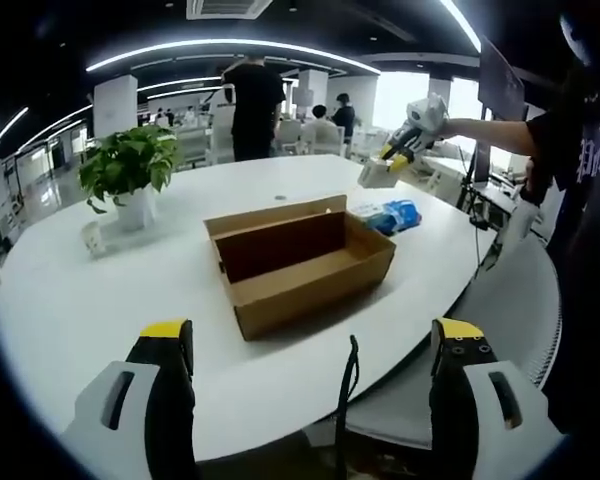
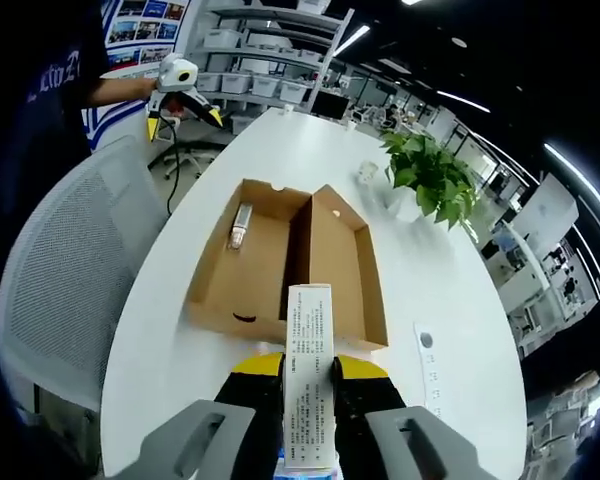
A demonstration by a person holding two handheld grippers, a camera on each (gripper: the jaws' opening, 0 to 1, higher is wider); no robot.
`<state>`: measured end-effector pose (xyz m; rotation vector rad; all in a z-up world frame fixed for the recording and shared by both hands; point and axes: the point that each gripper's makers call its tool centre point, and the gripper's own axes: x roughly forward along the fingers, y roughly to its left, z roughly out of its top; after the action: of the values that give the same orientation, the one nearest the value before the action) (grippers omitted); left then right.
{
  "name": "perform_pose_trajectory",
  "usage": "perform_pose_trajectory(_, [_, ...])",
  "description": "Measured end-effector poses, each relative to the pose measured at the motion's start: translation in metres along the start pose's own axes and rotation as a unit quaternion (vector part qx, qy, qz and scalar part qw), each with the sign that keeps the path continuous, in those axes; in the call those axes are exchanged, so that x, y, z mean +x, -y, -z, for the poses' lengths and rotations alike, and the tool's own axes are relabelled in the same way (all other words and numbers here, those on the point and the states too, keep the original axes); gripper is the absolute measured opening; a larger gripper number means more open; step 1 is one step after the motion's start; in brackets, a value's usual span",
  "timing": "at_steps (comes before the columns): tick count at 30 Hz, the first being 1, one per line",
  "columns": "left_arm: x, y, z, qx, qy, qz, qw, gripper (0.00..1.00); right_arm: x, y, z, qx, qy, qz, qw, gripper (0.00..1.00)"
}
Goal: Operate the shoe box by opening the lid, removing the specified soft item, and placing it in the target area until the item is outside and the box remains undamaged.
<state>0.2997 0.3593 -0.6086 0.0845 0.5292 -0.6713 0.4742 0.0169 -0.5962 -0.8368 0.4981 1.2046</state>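
The brown shoe box stands open in the middle of the white table, its lid folded back. My left gripper is open, its jaws wide apart in front of the box and holding nothing. In the right gripper view the box lies open with a small tube-like item in its left half. My right gripper is shut on a flat white printed pack, held above the table just before the box. The left gripper view shows this right gripper raised beyond the box with the pack.
A blue and white packet lies on the table beside the box. A potted plant stands at the table's far side, with a small cup near it. A grey mesh chair sits at the table edge. A person stands behind.
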Motion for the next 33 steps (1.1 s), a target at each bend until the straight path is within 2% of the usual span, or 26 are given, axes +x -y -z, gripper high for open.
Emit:
perform_pose_trajectory(9, [0.011,0.007,-0.007,-0.002,0.012,0.004,0.9999,0.97,-0.009,0.010,0.023,0.002,-0.014,0.010,0.9998,0.13])
perform_pose_trajectory(19, [0.019,0.009,-0.013,0.002,0.022,-0.003,0.9998,0.96,-0.019,0.025,0.058,0.002,-0.039,0.021,0.9990,0.13])
perform_pose_trajectory(33, [0.030,0.018,-0.013,0.008,0.026,-0.004,0.9996,0.96,-0.015,0.040,0.100,0.006,-0.069,0.021,0.9974,0.13])
